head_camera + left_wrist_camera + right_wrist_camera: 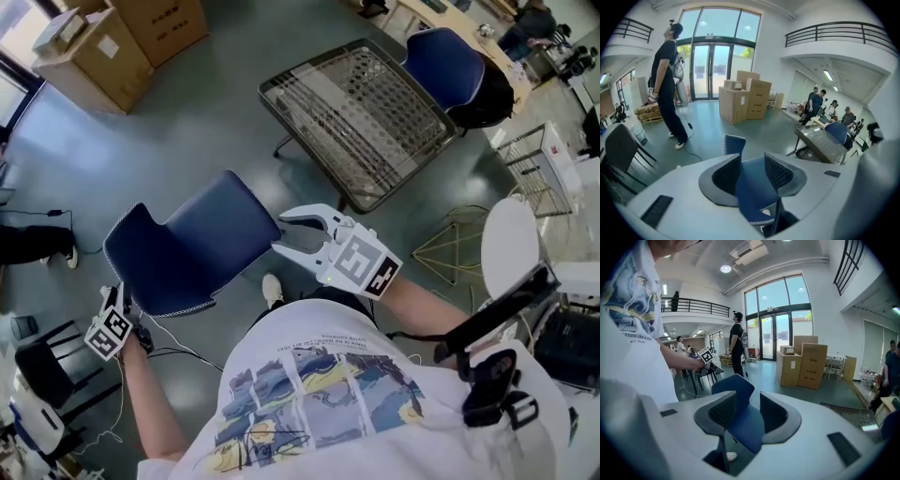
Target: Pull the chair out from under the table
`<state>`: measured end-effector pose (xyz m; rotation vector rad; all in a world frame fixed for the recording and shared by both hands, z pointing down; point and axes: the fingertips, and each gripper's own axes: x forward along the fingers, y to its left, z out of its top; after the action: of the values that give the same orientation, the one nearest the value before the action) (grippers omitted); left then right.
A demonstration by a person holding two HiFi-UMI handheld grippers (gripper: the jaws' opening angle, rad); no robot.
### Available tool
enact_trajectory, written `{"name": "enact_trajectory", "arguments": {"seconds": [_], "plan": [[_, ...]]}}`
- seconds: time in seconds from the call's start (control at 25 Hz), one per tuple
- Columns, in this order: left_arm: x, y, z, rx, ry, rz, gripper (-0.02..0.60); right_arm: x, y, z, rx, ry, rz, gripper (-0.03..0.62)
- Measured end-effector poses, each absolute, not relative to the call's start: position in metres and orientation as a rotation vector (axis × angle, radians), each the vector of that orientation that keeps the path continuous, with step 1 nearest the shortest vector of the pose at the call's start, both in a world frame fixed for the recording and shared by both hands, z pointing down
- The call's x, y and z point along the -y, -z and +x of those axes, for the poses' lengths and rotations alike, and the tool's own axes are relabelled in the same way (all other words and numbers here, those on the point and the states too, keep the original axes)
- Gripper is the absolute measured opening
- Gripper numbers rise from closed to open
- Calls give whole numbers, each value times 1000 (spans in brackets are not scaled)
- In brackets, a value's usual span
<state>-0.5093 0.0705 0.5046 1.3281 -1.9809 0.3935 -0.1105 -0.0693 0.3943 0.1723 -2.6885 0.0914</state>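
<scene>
The chair [192,246] stands on the bare floor just in front of the person, well apart from the wire-topped table [361,127]; judging by that gap, it is already out from under it. It is a blue moulded shell with a stitched edge on thin dark legs. It is probably light and stiff, and its smooth curved surface would likely slip in a loose grip. The rim of the shell looks like the sensible place to take hold, one side of it for each tool.

The left gripper [751,165] sits at the backrest side, its jaws apart with the blue shell running between the pads. The right gripper [279,232] is at the seat's front edge, jaws spread wide and straddling that edge. As far as I can judge, neither has closed on it.

A second blue chair [448,64] is tucked at the table's far side. Cardboard boxes [103,47] stand beyond. Their print, and the small lettering on the person's shirt [319,394], is too small to read.
</scene>
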Motion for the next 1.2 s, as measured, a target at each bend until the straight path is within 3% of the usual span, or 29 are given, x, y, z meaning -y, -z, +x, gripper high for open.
{"name": "enact_trajectory", "arguments": {"seconds": [0.12, 0.32, 0.48, 0.6, 0.8, 1.2], "plan": [[-61, -473, -459, 1981, -353, 1464, 170, 71, -390, -106, 2699, -68, 94, 160], [-46, -426, -375, 1900, -283, 1698, 111, 69, -379, -123, 2715, -19, -53, 144], [-42, -398, -312, 1819, -217, 1834, 11, 61, -371, -135, 2723, 19, -177, 90], [-43, -385, -268, 1754, -249, 1934, 9, 49, -367, -139, 2716, 40, -265, 44], [-38, -376, -218, 1673, -319, 2045, 9, 36, -367, -137, 2690, 93, -351, 21], [-26, -378, -199, 1695, -341, 2011, 9, 44, -365, -114, 2677, 140, -380, 12]]}}
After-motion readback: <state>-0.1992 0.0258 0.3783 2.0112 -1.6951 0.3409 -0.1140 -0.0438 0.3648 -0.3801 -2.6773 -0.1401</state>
